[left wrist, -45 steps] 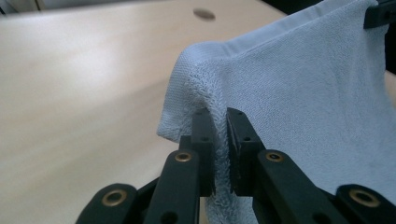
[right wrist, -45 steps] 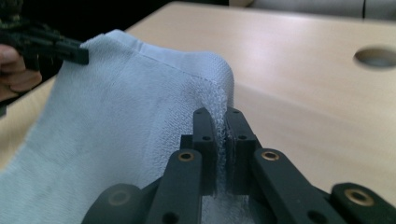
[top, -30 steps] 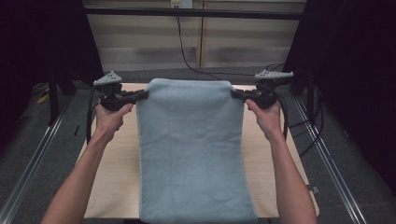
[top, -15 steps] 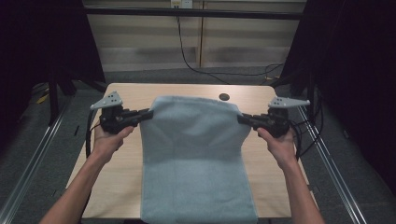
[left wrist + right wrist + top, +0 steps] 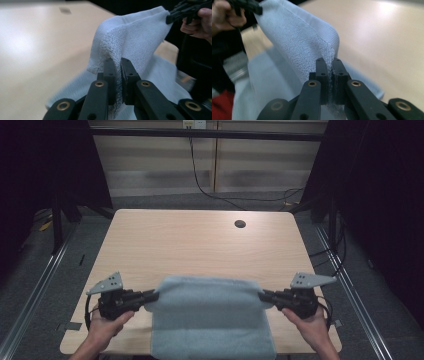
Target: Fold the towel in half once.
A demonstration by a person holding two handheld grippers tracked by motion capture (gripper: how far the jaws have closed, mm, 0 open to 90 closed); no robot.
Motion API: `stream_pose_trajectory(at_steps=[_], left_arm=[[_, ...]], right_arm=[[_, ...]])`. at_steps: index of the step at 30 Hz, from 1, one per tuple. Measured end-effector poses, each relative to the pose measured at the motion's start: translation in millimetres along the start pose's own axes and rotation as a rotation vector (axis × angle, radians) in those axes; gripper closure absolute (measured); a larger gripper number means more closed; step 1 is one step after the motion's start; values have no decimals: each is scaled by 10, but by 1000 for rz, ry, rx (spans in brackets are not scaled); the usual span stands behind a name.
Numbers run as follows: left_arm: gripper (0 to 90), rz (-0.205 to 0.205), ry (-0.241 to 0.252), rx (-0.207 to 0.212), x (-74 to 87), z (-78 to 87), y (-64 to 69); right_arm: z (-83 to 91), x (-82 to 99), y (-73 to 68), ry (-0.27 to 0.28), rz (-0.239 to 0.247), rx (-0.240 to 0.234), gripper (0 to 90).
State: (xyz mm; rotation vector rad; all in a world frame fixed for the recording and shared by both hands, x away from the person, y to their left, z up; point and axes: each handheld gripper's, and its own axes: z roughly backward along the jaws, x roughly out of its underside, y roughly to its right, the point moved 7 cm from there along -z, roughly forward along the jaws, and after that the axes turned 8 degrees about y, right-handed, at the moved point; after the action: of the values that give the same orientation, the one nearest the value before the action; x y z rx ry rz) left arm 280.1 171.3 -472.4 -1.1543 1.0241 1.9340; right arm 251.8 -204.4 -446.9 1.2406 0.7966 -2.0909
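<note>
Wooden table (image 5: 200, 240), pale grain, rounded corners, round cable hole (image 5: 240, 224) at far right. Dark cables (image 5: 210, 185) on the grey floor beyond; metal rails along both sides. Nothing on the tabletop near the towel (image 5: 212, 320). Towel: light blue terry, looped nap, hemmed edge, draped over the near table edge. Left gripper (image 5: 150, 296) clenched on its left top corner, right gripper (image 5: 264, 295) clenched on its right top corner, edge stretched between them.
</note>
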Motion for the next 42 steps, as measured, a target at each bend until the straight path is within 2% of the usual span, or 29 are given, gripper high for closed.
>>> stream_pose_trajectory(at_steps=[1,3,5,7,8,9,11,12,17,19,21,23,24,25,27,29,30,32,34,36,40,42], left_arm=[[846,-12,-28,-1,105,-19,33],[846,5,-68,12,276,-43,81],[845,1,-138,12,461,-68,104],[844,14,-200,22,599,-92,121],[841,-21,-239,5,666,-114,123],[838,-45,-257,-1,687,-128,131],[839,-43,-279,-10,713,-174,116],[839,-55,-290,-17,719,-198,86],[843,-38,-263,-64,653,-326,-98],[843,-37,-250,-87,606,-380,-227],[844,0,-230,-91,552,-445,-382],[844,17,-218,-117,496,-509,-522],[845,66,-208,-118,458,-558,-636],[846,74,-204,-125,436,-582,-690],[847,53,-200,-161,370,-644,-827],[847,21,-208,-204,308,-701,-953],[847,26,-197,-218,283,-724,-1018],[847,57,-201,-205,241,-748,-1128],[846,44,-205,-228,199,-758,-1255],[846,65,-187,-248,166,-783,-1364],[845,55,-186,-297,80,-865,-1545],[845,68,-188,-307,44,-897,-1622]], right_arm=[[-16,111,-28,-25,-17,-8,858],[-52,327,-75,-82,-35,-9,858],[-78,518,-101,-127,-55,-15,858],[-101,658,-114,-140,-96,-28,858],[-123,731,-121,-160,-105,-30,858],[-156,816,-133,-198,-90,-20,857],[-203,890,-145,-238,-86,-8,857],[-229,913,-133,-247,-84,-1,857],[-328,909,-17,-238,-120,29,860],[-372,893,24,-228,-128,41,862],[-439,857,79,-223,-117,56,862],[-527,803,142,-228,-95,79,862],[-566,780,171,-231,-88,87,863],[-650,728,245,-238,-69,111,863],[-761,654,350,-254,-69,116,863],[-878,588,477,-238,-91,128,864],[-956,549,559,-226,-118,123,864],[-1055,481,669,-237,-113,126,864],[-1164,417,774,-235,-115,141,864],[-1267,362,838,-227,-115,148,864],[-1435,265,980,-225,-109,161,864],[-1514,218,1071,-217,-123,176,864]])
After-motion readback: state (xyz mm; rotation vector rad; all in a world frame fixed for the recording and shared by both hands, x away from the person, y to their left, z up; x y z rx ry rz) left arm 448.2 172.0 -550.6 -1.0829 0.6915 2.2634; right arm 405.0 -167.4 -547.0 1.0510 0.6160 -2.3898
